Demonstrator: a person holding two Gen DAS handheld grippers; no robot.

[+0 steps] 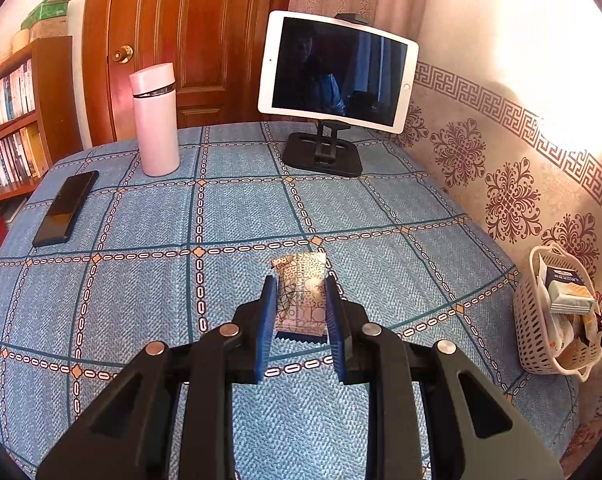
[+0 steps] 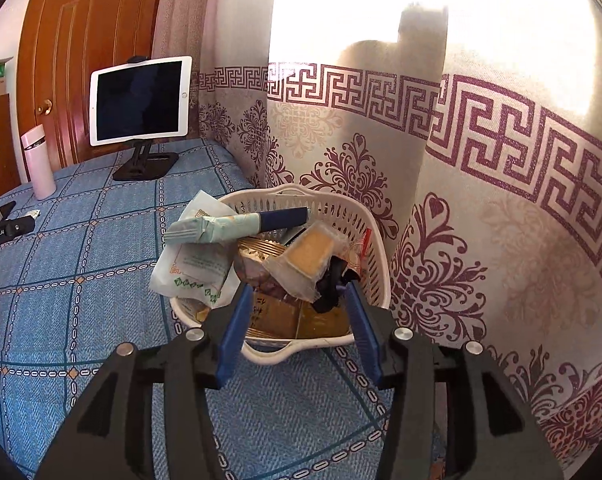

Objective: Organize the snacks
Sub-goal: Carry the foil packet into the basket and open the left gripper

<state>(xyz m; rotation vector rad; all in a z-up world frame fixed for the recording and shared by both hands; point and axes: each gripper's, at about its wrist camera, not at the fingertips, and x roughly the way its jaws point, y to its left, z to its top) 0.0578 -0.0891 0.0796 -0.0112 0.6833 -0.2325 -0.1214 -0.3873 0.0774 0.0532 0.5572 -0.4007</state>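
A patterned snack packet (image 1: 301,292) lies on the blue checked tablecloth, between the blue pads of my left gripper (image 1: 301,284). The jaws stand close on both its sides; I cannot tell whether they grip it. A white perforated basket (image 2: 365,232) full of snack packets stands by the curtain; it also shows at the right edge of the left wrist view (image 1: 529,320). My right gripper (image 2: 299,292) is open and empty, its tips over the basket's near rim. A clear-wrapped biscuit (image 2: 307,256) and a pale green packet (image 2: 217,228) lie on top of the pile.
A pink flask (image 1: 155,120), a tablet on a black stand (image 1: 333,76) and a black phone (image 1: 65,208) sit at the far side of the table. A patterned curtain (image 2: 481,200) hangs right behind the basket. A wooden door and bookshelf stand beyond the table.
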